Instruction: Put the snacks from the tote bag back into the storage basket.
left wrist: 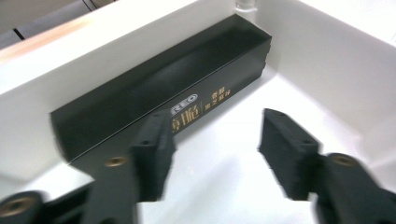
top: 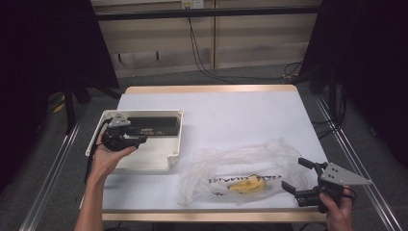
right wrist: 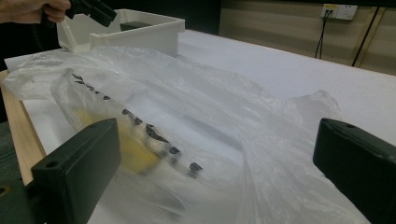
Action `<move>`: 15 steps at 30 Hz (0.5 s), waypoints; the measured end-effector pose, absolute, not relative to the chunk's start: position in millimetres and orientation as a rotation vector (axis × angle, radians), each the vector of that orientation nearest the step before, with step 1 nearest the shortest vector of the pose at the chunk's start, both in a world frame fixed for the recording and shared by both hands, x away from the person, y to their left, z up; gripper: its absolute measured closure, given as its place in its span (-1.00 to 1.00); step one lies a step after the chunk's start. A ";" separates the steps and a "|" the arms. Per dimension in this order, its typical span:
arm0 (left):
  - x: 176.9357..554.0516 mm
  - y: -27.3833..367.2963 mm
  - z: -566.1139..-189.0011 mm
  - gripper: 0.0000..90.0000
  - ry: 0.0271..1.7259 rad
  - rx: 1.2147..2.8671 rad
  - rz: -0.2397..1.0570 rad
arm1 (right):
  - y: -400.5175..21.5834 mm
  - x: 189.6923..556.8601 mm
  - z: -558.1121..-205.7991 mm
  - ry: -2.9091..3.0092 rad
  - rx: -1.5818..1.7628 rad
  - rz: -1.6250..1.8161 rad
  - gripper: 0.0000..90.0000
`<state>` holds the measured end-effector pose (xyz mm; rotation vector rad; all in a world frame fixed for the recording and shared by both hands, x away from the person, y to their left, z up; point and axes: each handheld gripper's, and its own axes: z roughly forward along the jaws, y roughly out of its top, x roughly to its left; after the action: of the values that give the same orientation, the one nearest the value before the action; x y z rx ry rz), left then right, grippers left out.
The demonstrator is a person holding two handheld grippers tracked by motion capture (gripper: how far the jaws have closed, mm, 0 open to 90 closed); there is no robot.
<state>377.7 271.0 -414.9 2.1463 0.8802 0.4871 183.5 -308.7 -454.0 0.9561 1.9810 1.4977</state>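
1. The white tray (top: 174,144) sits on the left part of the worktop (top: 240,115), a shallow rigid bin with smooth walls and rounded corners.
2. Inside it lies the black box (top: 151,128) — long, slim, flat-sided carton with matte faces and gold print; its long axis runs left to right along the tray's far wall, the printed face turned toward the person.
3. The left gripper (top: 136,140) hovers over the tray's left end. Its jaws stand released, apart with nothing between them; in the left gripper view the box (left wrist: 154,88) lies just beyond the tips.
4. Right of the tray lies a clear plastic bag (top: 240,166), thin, crinkled and glossy, with dark lettering; a yellow banana (top: 248,185) shows through it, lying roughly left to right.
5. The right gripper (top: 298,175) is at the bag's right edge — jaws wide and released, the film (right wrist: 224,140) spread in front of them.
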 end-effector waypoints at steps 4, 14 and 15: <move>369.1 277.9 -408.4 -0.46 0.876 2.116 0.504 | -309.0 183.3 -454.0 1.971 0.969 1.495 -0.99; 350.1 302.5 -389.7 -0.91 0.815 2.072 0.521 | -312.7 182.3 -453.1 1.948 0.985 1.499 -0.99; 347.2 305.9 -387.1 -0.95 0.812 2.069 0.537 | -313.0 182.3 -453.1 1.945 0.984 1.495 -0.99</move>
<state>347.2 305.9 -387.1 2.0695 0.8118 0.5365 182.3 -313.0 -453.1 0.9845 1.9449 1.4954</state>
